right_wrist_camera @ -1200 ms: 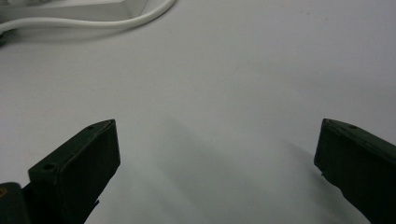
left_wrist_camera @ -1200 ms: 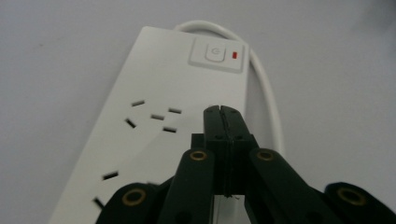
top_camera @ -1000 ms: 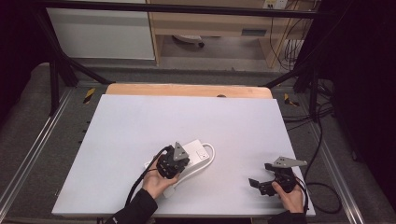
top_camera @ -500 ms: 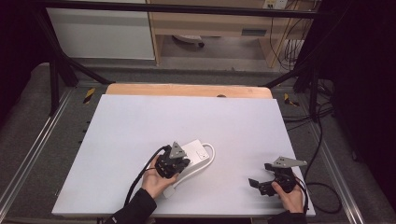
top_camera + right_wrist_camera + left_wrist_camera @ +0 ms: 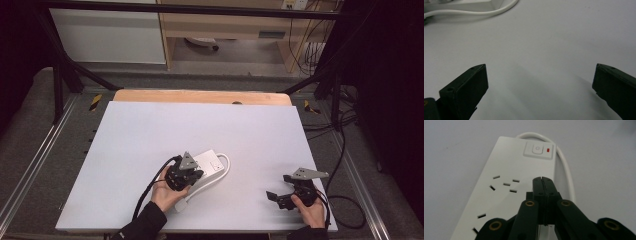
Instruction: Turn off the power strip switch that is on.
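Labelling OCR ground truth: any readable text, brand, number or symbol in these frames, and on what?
No words, brands or numbers can be read.
Power symbol, a circle with a stroke: on the switch button of the white power strip.
Red indicator mark beside that button: a plain bar, no text.
Small panel on the wooden furniture behind the table: too small and blurred to read.

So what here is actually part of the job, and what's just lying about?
In the job:
- white power strip, with its power button and white cord
- left gripper, shut above the strip

Just lying about:
- right gripper, open, over bare table
- wooden shelf unit behind
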Demonstrator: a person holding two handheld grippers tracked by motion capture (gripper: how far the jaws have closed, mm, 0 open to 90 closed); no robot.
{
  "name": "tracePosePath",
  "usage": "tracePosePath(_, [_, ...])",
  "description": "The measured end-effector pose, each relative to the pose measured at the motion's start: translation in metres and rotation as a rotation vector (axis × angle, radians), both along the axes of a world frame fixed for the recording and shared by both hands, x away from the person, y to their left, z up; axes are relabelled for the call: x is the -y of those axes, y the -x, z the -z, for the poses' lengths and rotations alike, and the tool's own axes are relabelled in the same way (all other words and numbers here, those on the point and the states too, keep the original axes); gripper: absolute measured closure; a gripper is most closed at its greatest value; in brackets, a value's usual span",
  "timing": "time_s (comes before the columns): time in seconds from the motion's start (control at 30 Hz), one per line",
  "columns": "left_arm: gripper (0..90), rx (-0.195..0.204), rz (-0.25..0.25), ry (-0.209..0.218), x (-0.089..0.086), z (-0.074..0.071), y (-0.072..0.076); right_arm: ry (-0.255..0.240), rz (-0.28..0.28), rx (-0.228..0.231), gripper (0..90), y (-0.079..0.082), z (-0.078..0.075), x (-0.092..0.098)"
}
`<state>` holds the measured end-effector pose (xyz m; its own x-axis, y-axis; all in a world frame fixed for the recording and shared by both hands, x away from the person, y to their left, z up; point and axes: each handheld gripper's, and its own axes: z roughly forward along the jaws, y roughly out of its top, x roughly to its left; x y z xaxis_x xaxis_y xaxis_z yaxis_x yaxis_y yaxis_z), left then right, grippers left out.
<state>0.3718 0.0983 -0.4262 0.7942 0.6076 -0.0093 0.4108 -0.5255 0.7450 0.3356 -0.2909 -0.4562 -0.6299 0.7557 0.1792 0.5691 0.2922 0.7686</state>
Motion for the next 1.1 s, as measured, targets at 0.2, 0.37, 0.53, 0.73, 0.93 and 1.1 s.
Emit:
tracePosePath(0.2, [89.6,-0.008,-0.003,0.018,-0.005,-0.006,0.002,-0.001,0.001,-0.001,0.8,0.0,0.0,0.0])
tracePosePath(0.37, [84.6,-0.018,-0.003,0.022,-0.009,-0.012,0.001,0.0,0.002,-0.002,0.8,0.0,0.0,0.0])
tracePosePath(0.53, [79.7,-0.02,-0.003,0.015,-0.015,-0.016,0.001,-0.001,0.003,-0.003,0.8,0.0,0.0,0.0])
tracePosePath(0.73, [67.4,-0.012,-0.015,0.005,-0.027,-0.02,0.003,-0.001,0.002,-0.003,0.8,0.0,0.0,0.0])
tracePosePath(0.93, [49.8,0.004,-0.037,0.004,-0.042,-0.023,0.004,-0.001,0.003,-0.003,0.8,0.001,0.0,0.0])
tracePosePath(1.1, [32.7,0.012,-0.063,-0.002,-0.056,-0.026,0.006,-0.001,0.003,-0.003,0.8,0.001,0.0,0.0])
